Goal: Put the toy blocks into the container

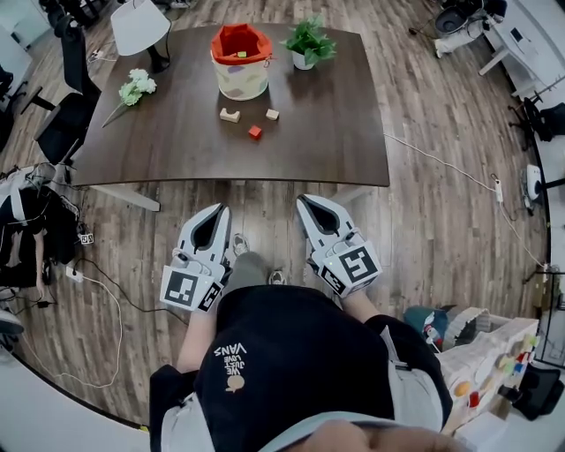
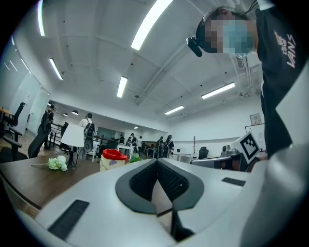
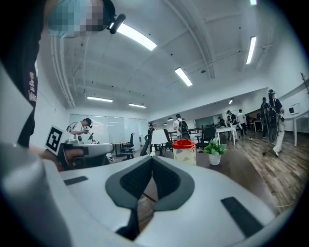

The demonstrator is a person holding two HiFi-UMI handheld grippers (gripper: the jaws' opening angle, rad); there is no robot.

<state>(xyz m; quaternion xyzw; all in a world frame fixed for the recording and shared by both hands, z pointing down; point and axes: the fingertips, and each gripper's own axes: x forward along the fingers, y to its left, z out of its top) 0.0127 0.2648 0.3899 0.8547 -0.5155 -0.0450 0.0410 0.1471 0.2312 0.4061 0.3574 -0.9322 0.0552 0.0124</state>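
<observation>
While the person (image 1: 291, 371) stands short of the surface (image 1: 353, 132), the left gripper (image 1: 219, 212) points level over the floor (image 1: 441, 221), its jaws closed together on nothing. The right gripper (image 1: 305, 203) beside it is likewise closed and empty. Three blocks lie well ahead on the surface: a tan block (image 1: 229, 115), a small block (image 1: 273, 114) and a red block (image 1: 255, 132). Just behind them stands the red-lined container (image 1: 240, 75), a plant (image 1: 309, 40) to its right.

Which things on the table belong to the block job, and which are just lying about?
Job: container; red block; arched wooden block; small beige block.
Lying about: potted plant; white flowers; white lamp.
</observation>
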